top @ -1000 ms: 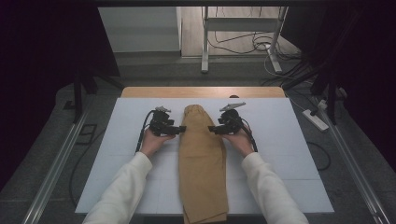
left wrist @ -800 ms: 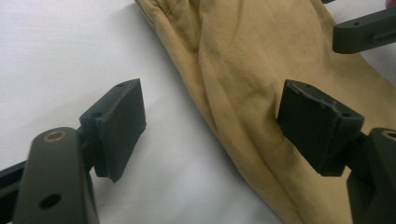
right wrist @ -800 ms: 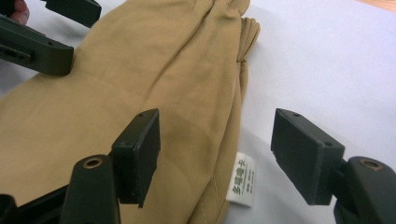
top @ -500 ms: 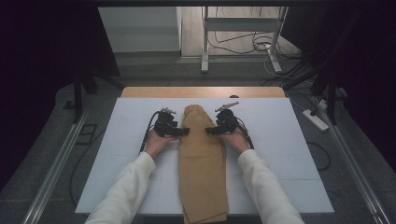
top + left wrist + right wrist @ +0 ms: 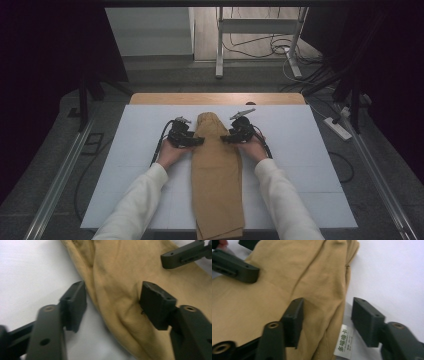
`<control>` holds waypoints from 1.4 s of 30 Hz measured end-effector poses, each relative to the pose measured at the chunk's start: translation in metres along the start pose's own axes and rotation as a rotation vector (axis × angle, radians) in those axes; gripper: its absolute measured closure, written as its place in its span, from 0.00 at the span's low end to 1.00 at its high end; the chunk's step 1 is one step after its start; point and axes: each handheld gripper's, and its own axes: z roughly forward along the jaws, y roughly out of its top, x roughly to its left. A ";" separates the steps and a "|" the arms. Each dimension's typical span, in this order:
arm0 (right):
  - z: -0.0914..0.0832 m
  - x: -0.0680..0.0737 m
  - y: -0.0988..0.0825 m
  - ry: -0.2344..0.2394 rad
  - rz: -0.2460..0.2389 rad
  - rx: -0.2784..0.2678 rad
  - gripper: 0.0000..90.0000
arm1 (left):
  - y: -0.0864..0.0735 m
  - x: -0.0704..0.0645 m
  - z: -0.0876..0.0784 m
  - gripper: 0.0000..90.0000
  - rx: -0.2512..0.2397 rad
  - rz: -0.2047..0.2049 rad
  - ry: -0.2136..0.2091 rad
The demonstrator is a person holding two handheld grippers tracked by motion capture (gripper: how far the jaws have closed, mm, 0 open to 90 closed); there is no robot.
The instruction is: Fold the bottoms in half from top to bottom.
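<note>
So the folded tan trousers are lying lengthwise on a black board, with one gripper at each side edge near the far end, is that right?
Not quite: the board is white, not black, as the high view shows. The rest holds: the folded tan trousers lie lengthwise, with the left gripper and right gripper at their side edges near the far end.

High view overhead; tong cameras close, sharing trousers (image 5: 217,175).
</note>
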 end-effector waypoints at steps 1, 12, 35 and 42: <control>0.000 0.001 0.001 0.003 -0.008 0.005 0.57 | 0.000 -0.001 0.000 0.50 0.001 0.002 0.000; 0.000 0.002 0.001 0.063 0.037 0.008 0.91 | 0.001 -0.006 -0.001 0.80 0.025 0.038 0.015; -0.016 0.007 0.002 0.065 -0.005 -0.050 0.93 | 0.004 -0.006 -0.016 0.93 -0.023 0.079 -0.018; -0.028 0.007 0.007 0.071 -0.037 -0.092 0.93 | 0.010 -0.011 -0.028 0.93 -0.062 0.093 -0.014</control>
